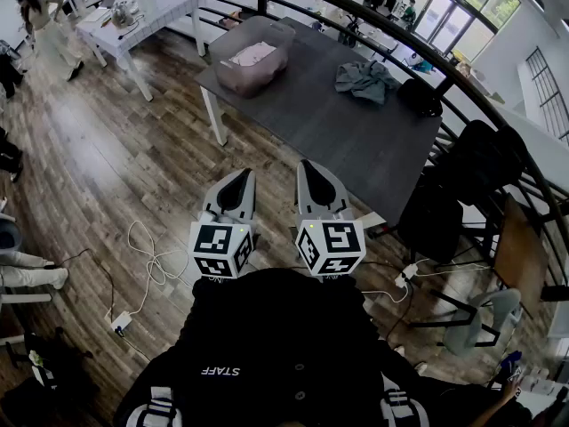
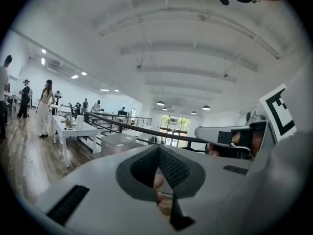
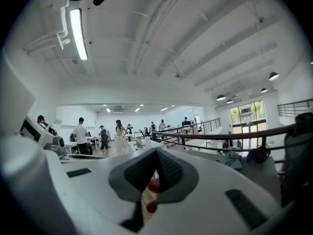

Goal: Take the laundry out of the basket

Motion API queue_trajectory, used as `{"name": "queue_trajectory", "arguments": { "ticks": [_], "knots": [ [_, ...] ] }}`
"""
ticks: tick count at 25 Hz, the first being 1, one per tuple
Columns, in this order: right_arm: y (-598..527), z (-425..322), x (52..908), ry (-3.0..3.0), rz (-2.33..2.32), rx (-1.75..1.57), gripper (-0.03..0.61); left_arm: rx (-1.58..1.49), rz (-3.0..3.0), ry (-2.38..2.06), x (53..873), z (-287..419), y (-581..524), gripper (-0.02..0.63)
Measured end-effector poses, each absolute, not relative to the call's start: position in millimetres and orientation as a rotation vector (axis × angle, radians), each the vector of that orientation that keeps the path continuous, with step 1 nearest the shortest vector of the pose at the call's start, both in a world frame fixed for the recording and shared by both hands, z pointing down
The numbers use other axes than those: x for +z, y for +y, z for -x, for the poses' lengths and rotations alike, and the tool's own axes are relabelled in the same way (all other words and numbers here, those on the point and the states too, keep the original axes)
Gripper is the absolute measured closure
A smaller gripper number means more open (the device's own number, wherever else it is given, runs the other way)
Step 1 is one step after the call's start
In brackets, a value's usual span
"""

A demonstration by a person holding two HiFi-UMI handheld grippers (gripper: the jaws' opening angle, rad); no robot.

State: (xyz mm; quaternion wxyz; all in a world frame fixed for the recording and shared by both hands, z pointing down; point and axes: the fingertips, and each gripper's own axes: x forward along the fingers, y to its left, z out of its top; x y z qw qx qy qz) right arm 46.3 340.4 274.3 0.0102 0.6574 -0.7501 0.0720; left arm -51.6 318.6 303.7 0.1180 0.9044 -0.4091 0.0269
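A translucent laundry basket stands on the far left part of the dark table, with pale pink laundry inside it. A grey-green garment lies on the table to its right. Both grippers are held side by side close to my chest, short of the table's near edge and pointing toward it. My left gripper is shut with nothing in it, and so is my right gripper. The left gripper view shows the shut jaws and the basket beyond. The right gripper view shows shut jaws and the garment.
A black bag sits at the table's right end. A black railing curves behind the table. A white table stands at the far left with people near it. Chairs crowd the right. White cables lie on the wooden floor.
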Motion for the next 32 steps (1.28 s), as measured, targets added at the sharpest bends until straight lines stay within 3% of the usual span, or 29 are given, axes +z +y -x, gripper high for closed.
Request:
{"name": "queue_trajectory", "arguments": {
  "ticks": [32],
  "knots": [
    [347, 8, 333, -2.19, -2.106, 0.407, 0.563, 0.196, -2.58, -1.12, 360, 139, 334, 0.612]
  ]
}}
